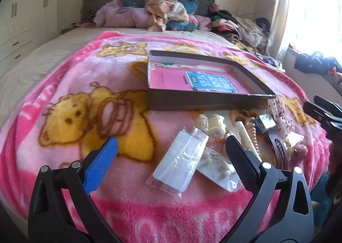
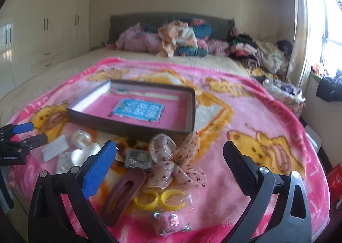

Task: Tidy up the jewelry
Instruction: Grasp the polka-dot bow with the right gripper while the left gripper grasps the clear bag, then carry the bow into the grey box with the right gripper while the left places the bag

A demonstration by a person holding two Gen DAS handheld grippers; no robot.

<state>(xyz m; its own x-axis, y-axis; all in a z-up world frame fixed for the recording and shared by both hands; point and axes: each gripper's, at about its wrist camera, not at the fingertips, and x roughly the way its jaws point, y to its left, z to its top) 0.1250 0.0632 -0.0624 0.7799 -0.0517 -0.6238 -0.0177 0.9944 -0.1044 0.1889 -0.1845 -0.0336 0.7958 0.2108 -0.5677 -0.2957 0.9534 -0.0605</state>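
Both tongs were spread wide and empty: the left gripper (image 1: 171, 153) hung over a clear plastic packet (image 1: 181, 162) with a white card inside, the right gripper (image 2: 170, 157) over a dotted fabric bow (image 2: 175, 159) and a maroon hair clip (image 2: 123, 191). Nothing seemed sorted yet, so the next move probably called for closing on one loose piece and carrying it to the shallow brown box (image 1: 192, 103) just beyond the pile on the pink blanket (image 1: 64, 93). The blue label (image 1: 210, 82) inside the box bore characters too blurred to read.
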